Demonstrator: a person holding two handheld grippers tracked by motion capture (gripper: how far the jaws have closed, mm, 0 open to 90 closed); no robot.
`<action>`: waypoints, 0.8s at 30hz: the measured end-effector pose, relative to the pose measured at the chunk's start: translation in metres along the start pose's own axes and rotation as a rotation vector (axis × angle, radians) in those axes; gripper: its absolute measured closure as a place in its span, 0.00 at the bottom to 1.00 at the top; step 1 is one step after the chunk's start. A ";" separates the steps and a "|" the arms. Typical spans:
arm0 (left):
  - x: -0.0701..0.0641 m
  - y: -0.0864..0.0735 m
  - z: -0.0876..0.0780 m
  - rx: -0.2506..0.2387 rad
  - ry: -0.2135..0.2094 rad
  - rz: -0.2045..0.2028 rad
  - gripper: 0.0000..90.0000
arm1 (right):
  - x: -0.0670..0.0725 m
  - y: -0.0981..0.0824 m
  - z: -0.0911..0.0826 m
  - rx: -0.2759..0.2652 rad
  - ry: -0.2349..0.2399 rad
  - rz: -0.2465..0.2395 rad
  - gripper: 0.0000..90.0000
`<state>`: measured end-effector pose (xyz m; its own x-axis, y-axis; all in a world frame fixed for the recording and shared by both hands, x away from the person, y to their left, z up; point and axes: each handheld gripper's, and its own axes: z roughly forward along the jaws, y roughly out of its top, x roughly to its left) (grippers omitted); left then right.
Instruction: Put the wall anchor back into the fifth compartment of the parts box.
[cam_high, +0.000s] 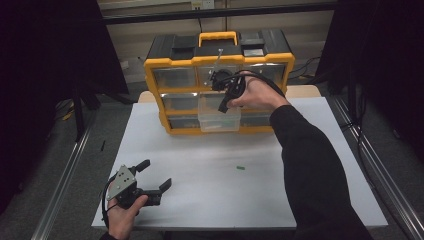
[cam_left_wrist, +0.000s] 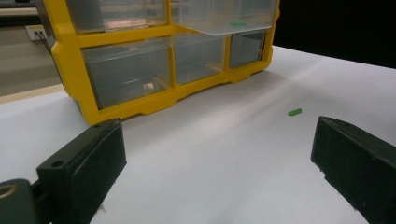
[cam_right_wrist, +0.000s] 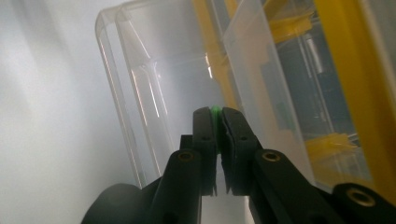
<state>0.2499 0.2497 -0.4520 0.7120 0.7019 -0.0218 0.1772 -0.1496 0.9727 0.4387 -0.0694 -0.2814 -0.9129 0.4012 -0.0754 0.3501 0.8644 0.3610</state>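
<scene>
The right gripper (cam_right_wrist: 216, 119), near the middle of its own view, pinches a small green piece (cam_right_wrist: 215, 110) tight, right over the pulled-out clear drawer (cam_high: 219, 116) of the yellow organizer box (cam_high: 218, 82) — the drop-in step, I think. Next the jaws must let go above the drawer. The left gripper (cam_high: 157, 175), lower left in the high view, rests open and empty — another green piece (cam_high: 240, 168) lies mid-table; no writing can be read.
</scene>
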 end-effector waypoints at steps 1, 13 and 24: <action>0.000 0.000 0.000 -0.001 0.000 0.000 0.03 | -0.001 -0.001 0.001 0.005 0.004 -0.003 0.94; 0.000 0.000 0.000 -0.001 -0.004 -0.003 0.03 | -0.003 0.000 0.014 0.058 0.012 -0.004 0.94; -0.001 0.000 0.000 0.002 -0.002 0.006 0.03 | -0.005 0.001 0.022 0.066 0.015 0.001 0.94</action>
<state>0.2496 0.2492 -0.4517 0.7145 0.6995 -0.0160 0.1742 -0.1557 0.9723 0.4481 -0.0637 -0.3006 -0.9154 0.3979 -0.0611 0.3636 0.8824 0.2987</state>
